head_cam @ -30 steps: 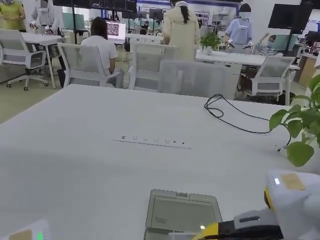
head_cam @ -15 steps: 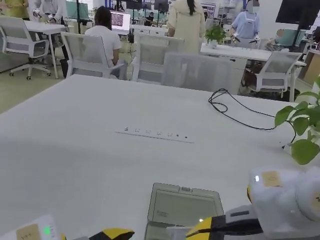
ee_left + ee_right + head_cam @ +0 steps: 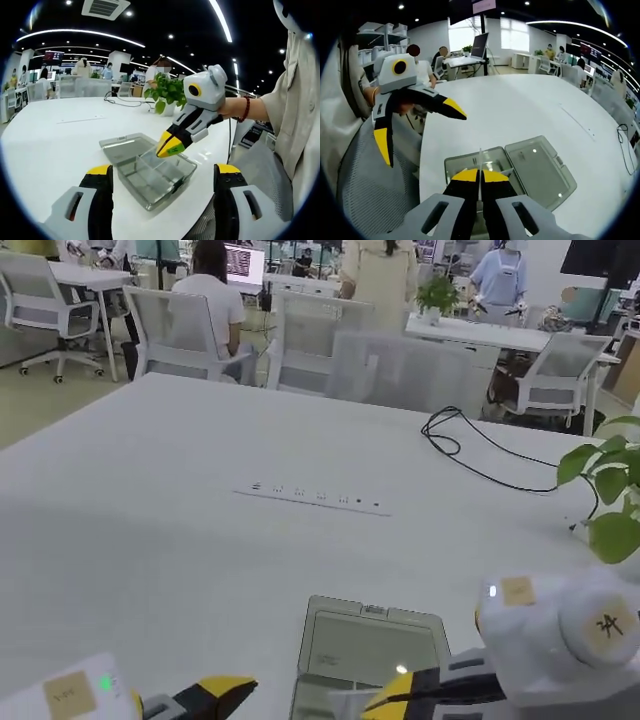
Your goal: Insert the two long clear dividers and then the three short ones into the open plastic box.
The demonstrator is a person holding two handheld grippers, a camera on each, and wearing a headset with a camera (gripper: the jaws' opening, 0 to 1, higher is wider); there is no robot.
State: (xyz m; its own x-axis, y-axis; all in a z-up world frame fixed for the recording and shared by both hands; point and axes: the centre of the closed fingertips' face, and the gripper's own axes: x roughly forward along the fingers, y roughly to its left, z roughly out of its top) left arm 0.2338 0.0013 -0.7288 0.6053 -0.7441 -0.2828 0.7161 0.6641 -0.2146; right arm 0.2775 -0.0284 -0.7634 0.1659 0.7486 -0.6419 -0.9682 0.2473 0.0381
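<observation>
Your left tool hangs off the near side of the surface, jaws wide apart, holding nothing. The open plastic box sits right at the near edge, its lid laid flat on the far side. Your right tool is pinched together on a thin clear divider, held upright over the box. The sheet is nearly invisible edge-on, so it could tilt and miss its slots. Pressing on a jammed sheet could shove the unbraced box off the edge
</observation>
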